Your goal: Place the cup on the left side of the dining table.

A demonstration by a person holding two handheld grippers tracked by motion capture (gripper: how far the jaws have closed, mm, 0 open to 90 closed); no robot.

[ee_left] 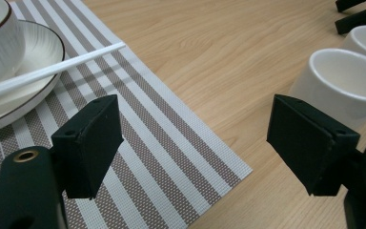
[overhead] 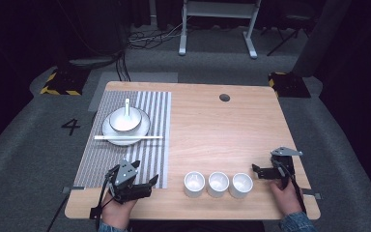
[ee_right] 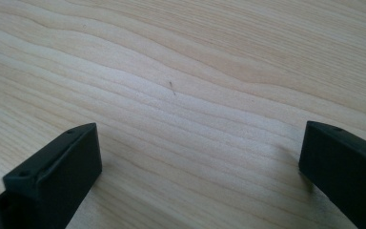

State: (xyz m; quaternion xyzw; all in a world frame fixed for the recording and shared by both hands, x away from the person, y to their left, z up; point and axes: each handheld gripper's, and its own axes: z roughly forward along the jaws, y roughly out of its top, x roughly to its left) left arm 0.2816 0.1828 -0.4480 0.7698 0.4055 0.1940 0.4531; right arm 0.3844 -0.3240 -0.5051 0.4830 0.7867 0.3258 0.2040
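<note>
A wooden table (overhead: 222, 135) carries a grey striped placemat (overhead: 152, 111) on its left half. On the mat a white bowl (overhead: 124, 121) with a spoon (overhead: 127, 105) sits on a plate (overhead: 107, 130), and white chopsticks (overhead: 128, 137) lie across the plate's front. Three white cups (overhead: 218, 183) stand in a row near the front edge. My left gripper (overhead: 146, 172) hovers open over the mat's front right corner (ee_left: 209, 157), aimed toward the nearest cup (ee_left: 348, 81). My right gripper (overhead: 257, 171) is open just right of the cups, over bare wood (ee_right: 181, 95).
A dark cable hole (overhead: 224, 97) sits near the table's far edge. Bare wood stretches between the mat and the right edge. Beyond the table are a grey floor, cables and a white frame (overhead: 217, 29).
</note>
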